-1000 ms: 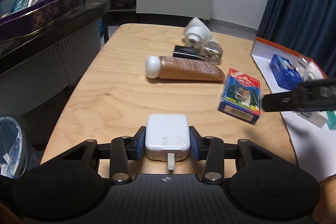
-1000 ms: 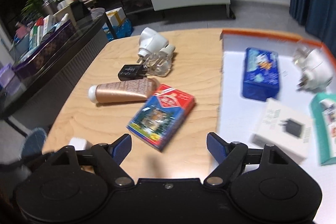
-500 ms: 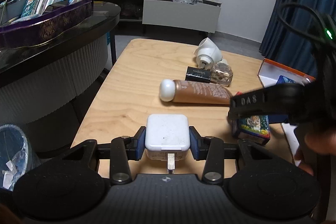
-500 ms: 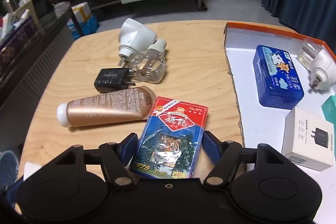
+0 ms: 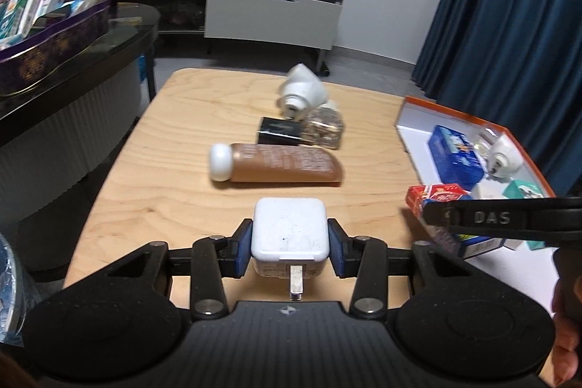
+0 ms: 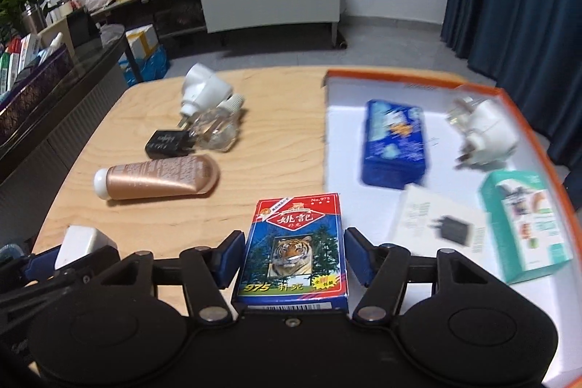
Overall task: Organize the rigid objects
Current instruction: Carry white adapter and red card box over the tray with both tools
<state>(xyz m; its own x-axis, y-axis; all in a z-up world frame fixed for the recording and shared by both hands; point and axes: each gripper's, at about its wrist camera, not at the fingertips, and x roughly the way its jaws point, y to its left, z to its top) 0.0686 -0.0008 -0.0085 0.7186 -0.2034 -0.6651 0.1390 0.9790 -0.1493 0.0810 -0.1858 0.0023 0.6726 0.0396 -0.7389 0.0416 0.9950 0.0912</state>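
Between blue-padded claw [image 6: 293,257] jaws closing: glossy rectangular card box [image 6: 294,250].

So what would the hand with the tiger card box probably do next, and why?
Probably finish closing. The right gripper straddles the card box and its jaws are closing, but small gaps show at both pads, so the box looks not yet pinched. Once gripped, it would likely go to the orange-rimmed tray. The left gripper already clamps the white charger.
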